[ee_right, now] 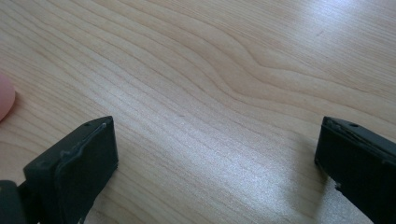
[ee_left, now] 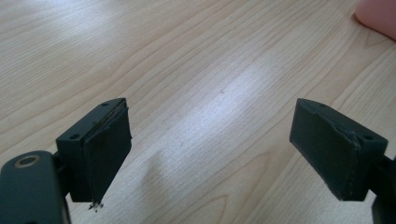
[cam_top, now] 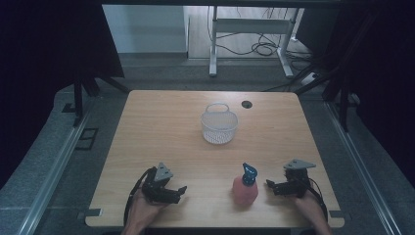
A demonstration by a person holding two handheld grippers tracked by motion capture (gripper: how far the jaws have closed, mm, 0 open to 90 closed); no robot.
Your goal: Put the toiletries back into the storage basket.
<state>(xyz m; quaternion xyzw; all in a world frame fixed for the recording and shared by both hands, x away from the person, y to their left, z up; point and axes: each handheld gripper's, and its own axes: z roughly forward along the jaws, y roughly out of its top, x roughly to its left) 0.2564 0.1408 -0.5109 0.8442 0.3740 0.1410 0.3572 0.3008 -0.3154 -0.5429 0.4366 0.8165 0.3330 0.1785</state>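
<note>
Currently the pink spray bottle [cam_top: 245, 188] with its blue nozzle stands upright on the counter [cam_top: 166, 127], well nearer the person than the white mesh basket [cam_top: 219, 125]. Left claw [cam_top: 179, 192] sits left of the bottle, right claw [cam_top: 270, 186] just right; both gape wide, gripping nothing.

The left gripper [ee_left: 210, 144] hung with jaws wide apart over bare wooden table [ee_left: 196, 60]; a pink object's [ee_left: 379, 16] edge showed top right.

Light wooden desk [cam_top: 161, 127], white mesh basket [cam_top: 219, 123] standing mid-desk, pink spray bottle [cam_top: 245, 186] with blue nozzle nearer the front edge, right of the basket, dark grommet hole [cam_top: 246, 104] just behind the basket
</note>
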